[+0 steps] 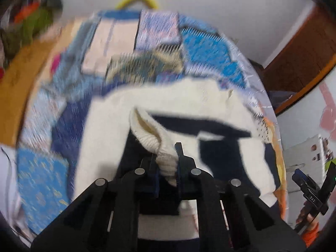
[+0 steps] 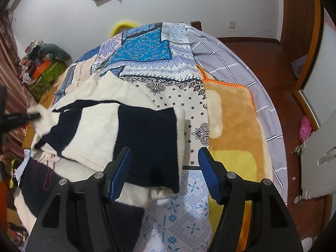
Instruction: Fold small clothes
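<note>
A cream and navy fleece sweater [image 1: 168, 96] lies spread on the bed. My left gripper [image 1: 166, 154] is shut on its ribbed cream cuff [image 1: 168, 163], and the sleeve is lifted off the bedspread. In the right wrist view the same sweater [image 2: 98, 124] fills the left half, and the left gripper [image 2: 31, 115] pinches the cuff at the far left edge. My right gripper [image 2: 164, 155] stands open just over the navy panel at the sweater's right edge, with nothing pressed between its blue pads [image 2: 206, 168]. It also shows at the lower right of the left wrist view [image 1: 310, 189].
A blue patchwork bedspread [image 2: 145, 48] covers the bed. An orange plush blanket [image 2: 235, 121] lies right of the sweater, over a grey checked sheet [image 2: 231, 52]. Clutter [image 2: 42, 63] is piled beside the bed on the left. On the right are a wooden floor [image 2: 273, 63] and a pink shoe [image 2: 305, 129].
</note>
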`<action>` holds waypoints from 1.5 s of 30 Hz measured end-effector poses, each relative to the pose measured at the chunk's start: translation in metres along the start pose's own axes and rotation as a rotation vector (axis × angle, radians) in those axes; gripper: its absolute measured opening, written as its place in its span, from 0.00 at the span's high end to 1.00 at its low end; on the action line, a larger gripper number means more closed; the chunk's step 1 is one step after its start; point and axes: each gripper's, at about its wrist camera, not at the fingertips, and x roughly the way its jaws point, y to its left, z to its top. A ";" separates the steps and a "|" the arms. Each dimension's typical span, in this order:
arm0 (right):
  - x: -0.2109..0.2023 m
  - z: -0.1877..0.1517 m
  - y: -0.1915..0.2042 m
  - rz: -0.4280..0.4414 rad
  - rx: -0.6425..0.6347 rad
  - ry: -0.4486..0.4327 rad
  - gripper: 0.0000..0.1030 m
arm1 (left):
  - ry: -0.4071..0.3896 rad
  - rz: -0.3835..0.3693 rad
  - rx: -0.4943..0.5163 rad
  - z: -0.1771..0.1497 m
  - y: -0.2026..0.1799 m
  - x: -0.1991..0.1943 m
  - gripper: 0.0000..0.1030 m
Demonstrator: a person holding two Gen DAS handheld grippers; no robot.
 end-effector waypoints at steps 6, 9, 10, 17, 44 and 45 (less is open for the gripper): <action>-0.003 0.002 0.001 0.008 0.004 -0.010 0.40 | -0.171 -0.028 0.104 0.034 -0.028 -0.058 0.90; -0.001 0.002 0.003 0.012 0.003 -0.006 0.40 | -0.216 -0.023 0.110 0.048 -0.030 -0.075 0.90; 0.000 0.002 0.004 0.015 0.002 -0.004 0.40 | -0.229 -0.013 0.114 0.052 -0.029 -0.079 0.90; 0.012 0.001 0.013 0.042 0.000 0.022 0.40 | -0.270 0.074 0.132 0.053 -0.006 -0.092 0.90; 0.044 0.011 0.026 0.027 -0.003 0.084 0.29 | 0.091 0.188 0.006 -0.023 0.109 0.044 0.43; 0.046 0.013 0.024 0.028 0.005 0.087 0.29 | 0.100 0.179 0.000 -0.023 0.111 0.046 0.42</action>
